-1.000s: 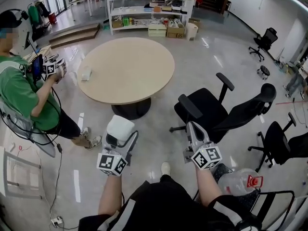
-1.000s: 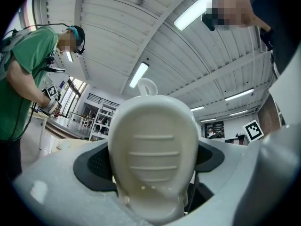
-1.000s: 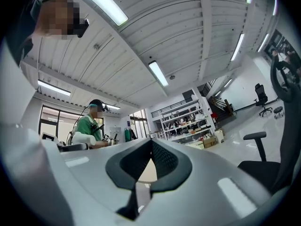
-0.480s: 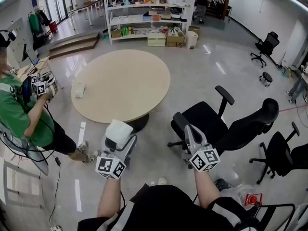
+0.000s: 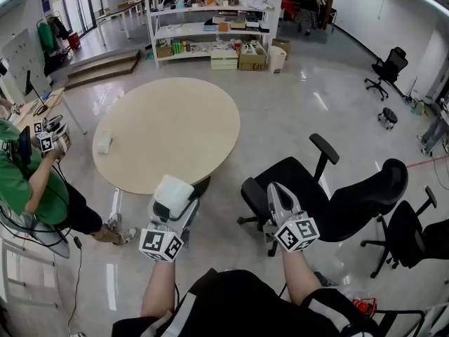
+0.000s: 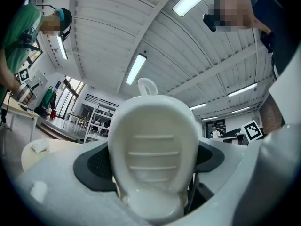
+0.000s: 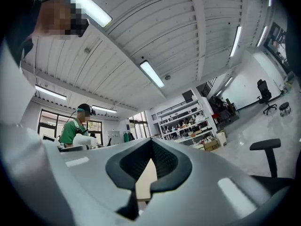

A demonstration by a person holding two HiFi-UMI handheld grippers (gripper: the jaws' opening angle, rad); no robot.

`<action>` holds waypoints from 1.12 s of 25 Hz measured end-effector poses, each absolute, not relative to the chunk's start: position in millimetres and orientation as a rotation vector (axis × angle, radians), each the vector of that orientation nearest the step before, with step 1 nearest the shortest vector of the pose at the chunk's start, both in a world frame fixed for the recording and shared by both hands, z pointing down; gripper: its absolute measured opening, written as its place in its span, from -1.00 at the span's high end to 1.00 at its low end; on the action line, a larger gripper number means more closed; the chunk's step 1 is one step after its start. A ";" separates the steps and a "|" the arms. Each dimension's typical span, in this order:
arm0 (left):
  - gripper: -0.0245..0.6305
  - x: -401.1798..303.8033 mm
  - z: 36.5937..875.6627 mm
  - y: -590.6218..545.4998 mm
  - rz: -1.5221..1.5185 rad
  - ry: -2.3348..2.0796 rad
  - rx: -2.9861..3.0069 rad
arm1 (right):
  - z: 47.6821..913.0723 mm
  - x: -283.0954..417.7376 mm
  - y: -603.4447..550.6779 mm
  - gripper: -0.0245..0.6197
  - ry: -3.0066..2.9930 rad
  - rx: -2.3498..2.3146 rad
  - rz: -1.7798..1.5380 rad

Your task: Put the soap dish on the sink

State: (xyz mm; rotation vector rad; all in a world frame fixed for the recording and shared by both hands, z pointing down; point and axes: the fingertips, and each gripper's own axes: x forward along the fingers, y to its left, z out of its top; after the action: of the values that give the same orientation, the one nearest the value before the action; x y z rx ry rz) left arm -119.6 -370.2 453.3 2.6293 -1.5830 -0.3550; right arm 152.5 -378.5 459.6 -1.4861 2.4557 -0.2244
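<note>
Soap dish (image 6: pixel 154 149) sits clamped in your left gripper (image 5: pixel 170 201), held over the floor just off the table's (image 5: pixel 175 132) near edge. It looks like light, stiff, slick plastic (likely to slip), so grip it firmly across its sides. Your right gripper (image 7: pixel 149 173) is closed and empty. No sink shows.

I'm watching the round table (image 5: pixel 165 132) and the person in green (image 5: pixel 27 188) sliding leftward while the black chair (image 5: pixel 302 177) is drawing nearer.
</note>
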 end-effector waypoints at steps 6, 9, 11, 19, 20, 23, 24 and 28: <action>-0.52 -105.3 464.2 -383.4 -0.333 -1.594 2.607 | 467.7 159.7 -395.6 0.90 2.477 -1.460 -0.249; -0.52 -105.3 469.5 -387.1 -0.308 -1.591 2.597 | 472.7 160.1 -399.8 0.90 2.475 -1.466 -0.268; -0.52 -105.8 472.0 -390.8 -0.298 -1.588 2.593 | 476.0 160.4 -403.8 0.90 2.474 -1.472 -0.280; -0.52 -111.2 473.0 -431.0 -0.282 -1.561 2.605 | 474.4 153.9 -435.8 0.90 2.455 -1.496 -0.284; -0.52 -111.0 472.9 -437.8 -0.283 -1.559 2.607 | 473.5 153.8 -441.6 0.90 2.454 -1.498 -0.282; -0.52 -109.7 477.0 -459.7 -0.276 -1.553 2.614 | 477.2 155.0 -461.0 0.90 2.449 -1.507 -0.279; -0.52 -109.4 479.7 -466.5 -0.268 -1.550 2.615 | 479.3 154.7 -466.9 0.90 2.449 -1.509 -0.280; -0.52 -116.9 490.6 -491.5 -0.233 -1.543 2.598 | 484.3 144.2 -488.6 0.90 2.459 -1.512 -0.291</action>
State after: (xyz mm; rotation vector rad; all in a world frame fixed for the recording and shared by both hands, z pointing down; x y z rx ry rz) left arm -116.9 -491.5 490.6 2.5984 -1.5431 -0.2325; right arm 144.2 -488.6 484.3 -1.5121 2.4595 -0.2914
